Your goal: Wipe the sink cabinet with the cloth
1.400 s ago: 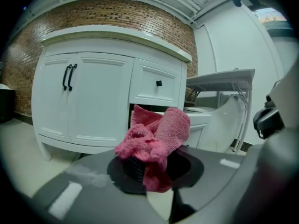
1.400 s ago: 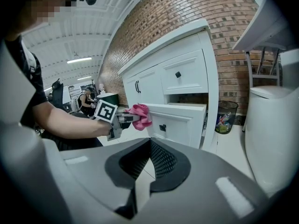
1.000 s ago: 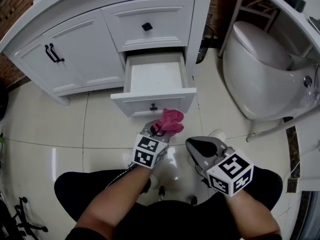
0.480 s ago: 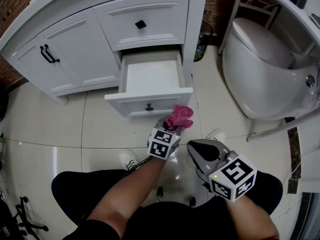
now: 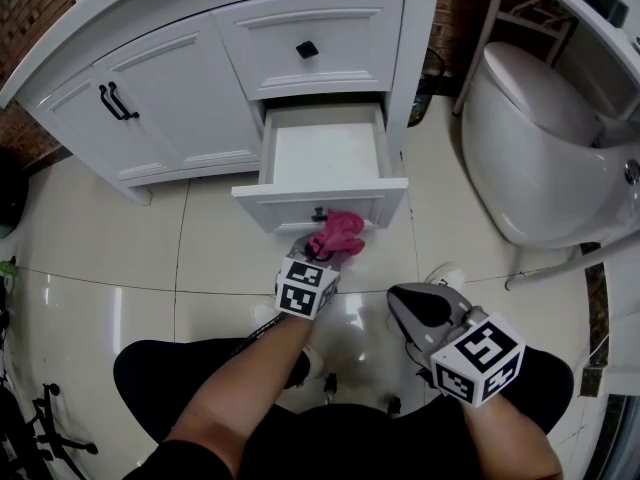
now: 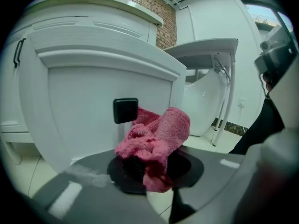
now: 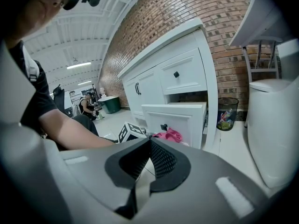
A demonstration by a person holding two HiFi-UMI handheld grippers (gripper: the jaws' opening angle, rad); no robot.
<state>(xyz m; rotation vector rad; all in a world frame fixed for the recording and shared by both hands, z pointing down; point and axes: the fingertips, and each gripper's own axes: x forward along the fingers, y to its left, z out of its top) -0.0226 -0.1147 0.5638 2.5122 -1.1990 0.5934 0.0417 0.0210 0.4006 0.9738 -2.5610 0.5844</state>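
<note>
The white sink cabinet (image 5: 170, 98) has its lower drawer (image 5: 290, 211) pulled out. My left gripper (image 5: 322, 246) is shut on a crumpled pink cloth (image 5: 338, 232). It holds the cloth against the drawer front, just right of the black knob (image 6: 125, 110). In the left gripper view the cloth (image 6: 161, 134) bulges up out of the gripper (image 6: 145, 164) and touches the white panel (image 6: 84, 101). My right gripper (image 5: 400, 298) hangs lower right over the floor, shut and holding nothing. Past its pads (image 7: 161, 160), the right gripper view shows the cloth (image 7: 169, 135).
A white toilet (image 5: 540, 148) stands close on the right. A small bin (image 7: 227, 113) sits by the brick wall between cabinet and toilet. White stand legs (image 5: 490, 18) rise behind. The person's black-clad legs (image 5: 170, 378) fill the bottom of the head view, over glossy tile.
The left gripper has carried the cloth leftward along the drawer front, from near its right end to beside the knob. The right gripper has stayed where it was.
</note>
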